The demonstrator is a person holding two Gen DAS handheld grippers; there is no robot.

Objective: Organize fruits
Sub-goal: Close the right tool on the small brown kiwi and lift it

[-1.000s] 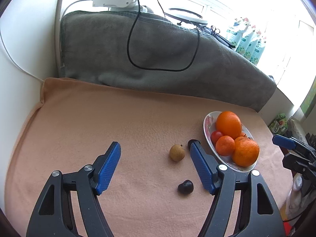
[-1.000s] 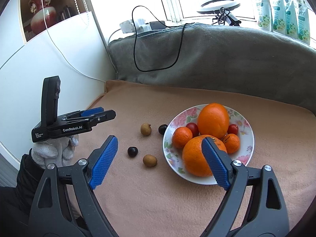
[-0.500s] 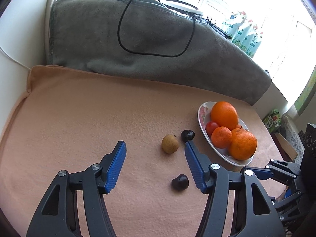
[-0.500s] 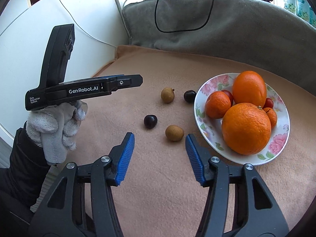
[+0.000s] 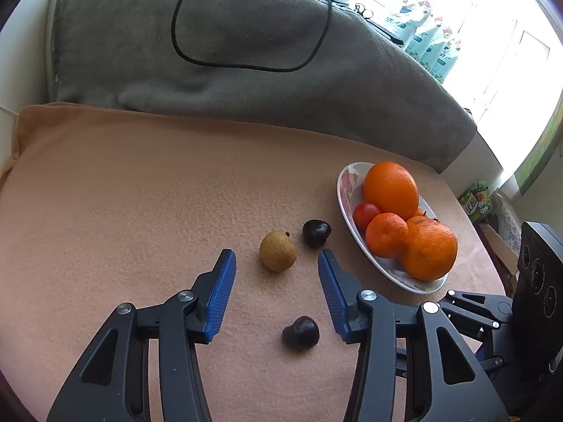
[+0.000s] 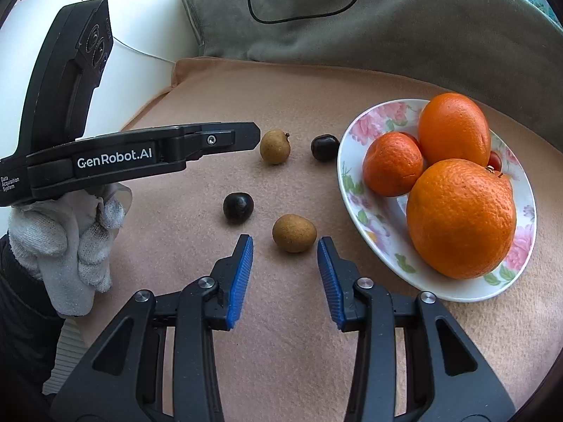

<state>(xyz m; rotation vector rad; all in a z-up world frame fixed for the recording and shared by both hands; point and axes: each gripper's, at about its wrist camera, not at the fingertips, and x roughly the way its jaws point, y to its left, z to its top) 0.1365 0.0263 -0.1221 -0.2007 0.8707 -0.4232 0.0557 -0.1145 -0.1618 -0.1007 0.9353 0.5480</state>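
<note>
Two wrist fisheyes, both tilted down over the peach cloth, close in.
We see the left view face the plate from its left; the right view looks from nearer, plate at right. We share plate, loose fruits, grey blanket behind.

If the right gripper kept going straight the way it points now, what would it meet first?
Most likely the tan round fruit lying just ahead of the right gripper, centred between its closing jaws, nothing gripped yet. Exact depth is uncertain.
</note>
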